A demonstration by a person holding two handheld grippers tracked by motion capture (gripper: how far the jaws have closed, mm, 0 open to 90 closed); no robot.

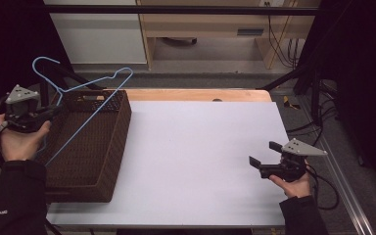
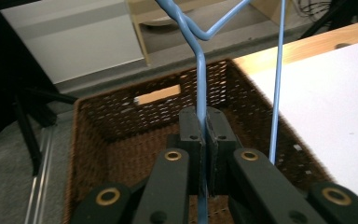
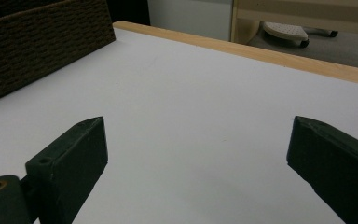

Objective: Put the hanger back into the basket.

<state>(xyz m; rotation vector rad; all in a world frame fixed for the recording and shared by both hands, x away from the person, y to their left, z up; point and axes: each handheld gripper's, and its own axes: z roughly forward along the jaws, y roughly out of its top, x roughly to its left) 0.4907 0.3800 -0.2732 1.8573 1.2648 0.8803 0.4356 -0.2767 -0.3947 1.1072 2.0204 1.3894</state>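
A thin blue wire hanger (image 1: 90,83) hangs tilted over the brown wicker basket (image 1: 108,147) at the table's left. My left gripper (image 1: 54,111) is shut on one of its wires, at the basket's left wall. In the left gripper view the blue hanger wire (image 2: 201,79) runs up from between the closed jaws of the left gripper (image 2: 204,122), with the basket's inside (image 2: 121,140) below. My right gripper (image 1: 265,153) stands open just above the white tabletop (image 1: 196,156) at the right. In the right gripper view the right gripper (image 3: 198,140) has nothing between its jaws.
The basket's side wall (image 3: 37,46) lies far left of the right gripper. A wooden strip (image 1: 196,94) edges the table's far side. Beyond it stand a light cabinet (image 1: 98,34) and a wooden desk (image 1: 210,24). Cables (image 1: 323,186) trail off the table's right edge.
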